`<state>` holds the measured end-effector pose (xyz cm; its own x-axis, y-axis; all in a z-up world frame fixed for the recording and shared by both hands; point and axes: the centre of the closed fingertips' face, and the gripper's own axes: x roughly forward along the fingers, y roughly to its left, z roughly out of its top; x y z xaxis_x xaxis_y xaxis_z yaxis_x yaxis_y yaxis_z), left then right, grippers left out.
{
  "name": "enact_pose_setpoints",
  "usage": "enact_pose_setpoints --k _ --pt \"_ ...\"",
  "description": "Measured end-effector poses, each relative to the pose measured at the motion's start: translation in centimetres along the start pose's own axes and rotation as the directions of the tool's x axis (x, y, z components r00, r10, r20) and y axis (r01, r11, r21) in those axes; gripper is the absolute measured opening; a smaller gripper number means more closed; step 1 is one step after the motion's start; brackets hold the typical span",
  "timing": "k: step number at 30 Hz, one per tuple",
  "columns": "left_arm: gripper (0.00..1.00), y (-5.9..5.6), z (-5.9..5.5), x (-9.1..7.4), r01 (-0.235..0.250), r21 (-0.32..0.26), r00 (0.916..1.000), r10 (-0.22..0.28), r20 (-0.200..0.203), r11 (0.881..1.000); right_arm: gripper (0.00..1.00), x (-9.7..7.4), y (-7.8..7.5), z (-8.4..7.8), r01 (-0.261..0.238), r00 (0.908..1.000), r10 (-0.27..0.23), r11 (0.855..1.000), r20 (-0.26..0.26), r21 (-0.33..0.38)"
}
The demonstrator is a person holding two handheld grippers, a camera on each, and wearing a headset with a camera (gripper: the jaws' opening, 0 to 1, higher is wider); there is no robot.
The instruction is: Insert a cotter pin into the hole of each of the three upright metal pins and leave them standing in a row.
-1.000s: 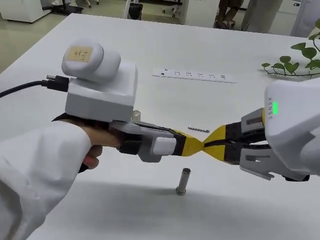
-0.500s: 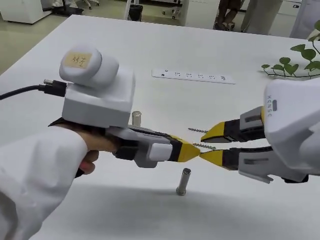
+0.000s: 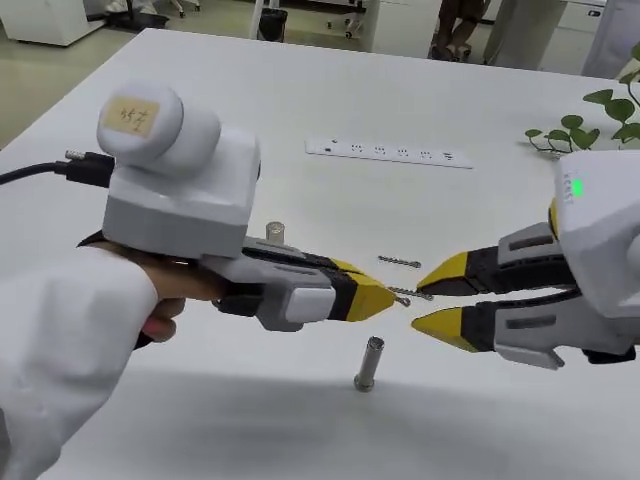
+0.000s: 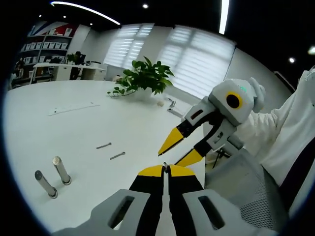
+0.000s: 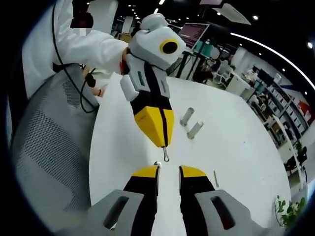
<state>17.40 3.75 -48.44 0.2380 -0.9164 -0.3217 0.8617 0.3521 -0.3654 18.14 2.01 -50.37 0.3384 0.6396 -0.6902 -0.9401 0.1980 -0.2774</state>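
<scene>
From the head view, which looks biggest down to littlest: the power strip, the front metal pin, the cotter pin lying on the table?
Largest: power strip, longest by far.
Then: front metal pin.
Smallest: loose cotter pin, thinnest.
The last two look close in length, and the metal pin is nearer, so that order is unsure.

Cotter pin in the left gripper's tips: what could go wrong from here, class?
1. The left gripper pinches the cotter pin only at its very tips, so it could slip or swivel.
2. The right gripper, jaws open, sits right by the pin's free end; a stray move could knock it.
3. The upright metal pin stands unsupported and might topple during insertion.
</scene>
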Motion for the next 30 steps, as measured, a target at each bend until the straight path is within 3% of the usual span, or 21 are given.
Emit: enact_pose_setpoints --k 3,7,9,13,15,16,22,26,30 --pt "0.0 -0.4 0.3 -0.2 0.017 0.038 0.9997 -0.017 0.014 0.999 0.11 -0.1 0.6 0.3 -0.062 0.9977 0.06 0.994 0.033 0.088" --pt "0.0 -1.0 0.6 -0.5 0.035 0.083 0.999 -0.037 0.024 0.996 0.12 -0.4 1.3 0.8 -0.151 0.9865 0.138 0.975 0.088 0.164" --pt "0.0 -1.2 0.7 -0.6 0.043 0.111 0.9987 -0.046 0.024 0.993 0.12 -0.5 1.8 1.0 -0.214 0.9747 0.195 0.957 0.109 0.197" --pt "0.0 -1.9 1.2 -0.9 0.056 0.169 0.9976 -0.062 0.031 0.984 0.11 -0.8 2.2 1.7 -0.296 0.9512 0.26 0.922 0.166 0.249" --pt "0.0 -2.0 1.4 -1.0 0.055 0.185 0.9979 -0.061 0.023 0.981 0.09 -0.8 1.9 1.9 -0.293 0.9513 0.254 0.921 0.174 0.255" --pt "0.0 -2.0 1.4 -1.0 0.054 0.196 0.9981 -0.059 0.02 0.979 0.07 -0.8 2.2 2.1 -0.319 0.9434 0.279 0.911 0.179 0.26" --pt "0.0 -2.5 1.7 -1.2 0.078 0.245 0.9968 -0.08 0.0 0.966 0.03 -0.7 2.3 2.4 -0.352 0.9303 0.304 0.897 0.206 0.268" --pt "0.0 -2.4 0.9 -1.0 0.091 0.27 0.9958 -0.089 -0.022 0.958 0.02 -0.8 2.9 2.4 -0.382 0.9191 0.331 0.881 0.213 0.278" --pt "0.0 -2.7 0.3 -0.9 0.111 0.294 0.9938 -0.106 -0.034 0.949 0.0 -0.7 3.1 2.1 -0.391 0.9157 0.342 0.877 0.212 0.277"
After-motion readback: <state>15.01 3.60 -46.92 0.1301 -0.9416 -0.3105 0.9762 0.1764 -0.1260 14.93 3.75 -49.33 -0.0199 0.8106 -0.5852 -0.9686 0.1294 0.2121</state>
